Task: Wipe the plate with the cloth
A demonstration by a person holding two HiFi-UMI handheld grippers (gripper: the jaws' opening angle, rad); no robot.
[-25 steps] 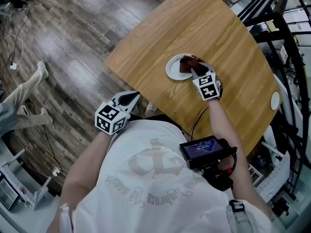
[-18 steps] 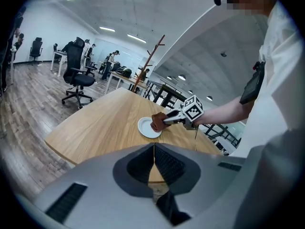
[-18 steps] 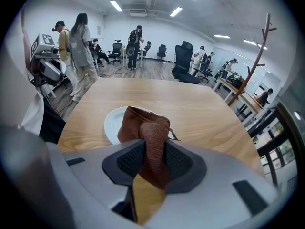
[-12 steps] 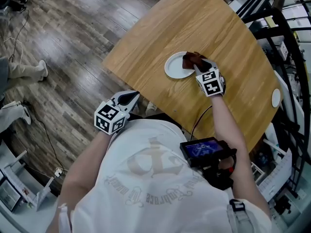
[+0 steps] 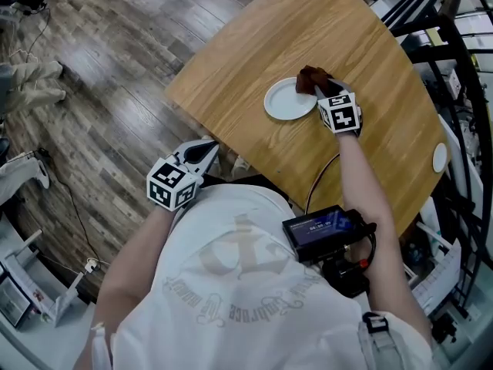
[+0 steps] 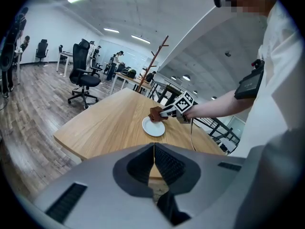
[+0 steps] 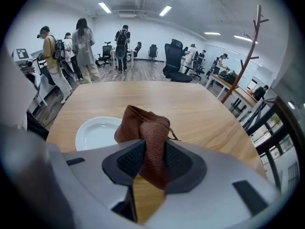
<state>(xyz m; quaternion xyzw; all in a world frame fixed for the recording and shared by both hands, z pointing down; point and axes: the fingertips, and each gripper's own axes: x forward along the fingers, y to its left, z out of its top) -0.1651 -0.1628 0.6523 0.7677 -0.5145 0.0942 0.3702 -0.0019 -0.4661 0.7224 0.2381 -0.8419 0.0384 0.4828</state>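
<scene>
In the head view the white plate (image 5: 289,100) lies on the wooden counter (image 5: 308,29), and everything else is placed from it. The brown cloth (image 5: 312,77) is bunched at the plate's far right rim. The right hand-held gripper (image 5: 320,89) is just right of the plate and reaches in to the cloth. The left hand-held gripper (image 5: 206,149) hangs well apart from the plate, off the counter's near edge, close to the person's body. A small white disc (image 5: 439,158) sits far to the plate's right, near the counter's edge. In the left gripper view the left hand-held gripper (image 6: 154,149) has its jaws pressed together with nothing between them. Far beyond them the plate (image 6: 153,127) shows on the counter (image 6: 105,123), with the cloth (image 6: 155,114) at its far rim in the tips of the right hand-held gripper (image 6: 164,112). An office chair (image 6: 83,78) stands on the floor, well left of the plate. In the right gripper view the right hand-held gripper (image 7: 151,162) is clamped on the cloth (image 7: 147,132), which stands crumpled between the ribbed pads and rises above them. The plate (image 7: 95,132) lies just left of the cloth, its right edge hidden behind the folds. I cannot tell whether cloth and plate touch. People (image 7: 83,46) stand on the floor, far beyond the plate.
</scene>
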